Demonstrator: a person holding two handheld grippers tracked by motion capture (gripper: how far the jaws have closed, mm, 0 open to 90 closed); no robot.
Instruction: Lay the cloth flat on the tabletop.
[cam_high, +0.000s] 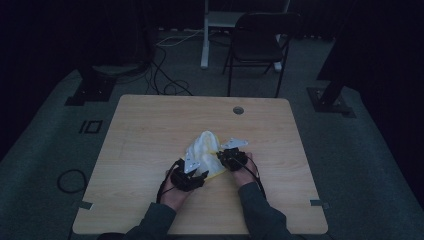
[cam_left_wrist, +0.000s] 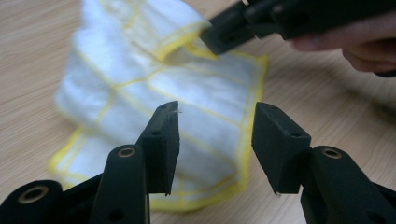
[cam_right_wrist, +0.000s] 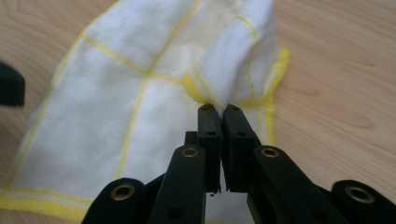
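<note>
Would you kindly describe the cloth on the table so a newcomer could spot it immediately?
On the wooden table, look just ahead of the person's two hands. The cloth lies crumpled there, between the black grippers. It is white with a yellow grid and yellow hem.

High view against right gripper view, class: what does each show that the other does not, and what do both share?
High view alone: a black chair, floor cables and the person's sleeves. Right gripper view alone: the right hand-held gripper pinching a yellow-edged fold, and the cloth's yellow grid lines. Both share the white cloth lying on the wooden table.
</note>
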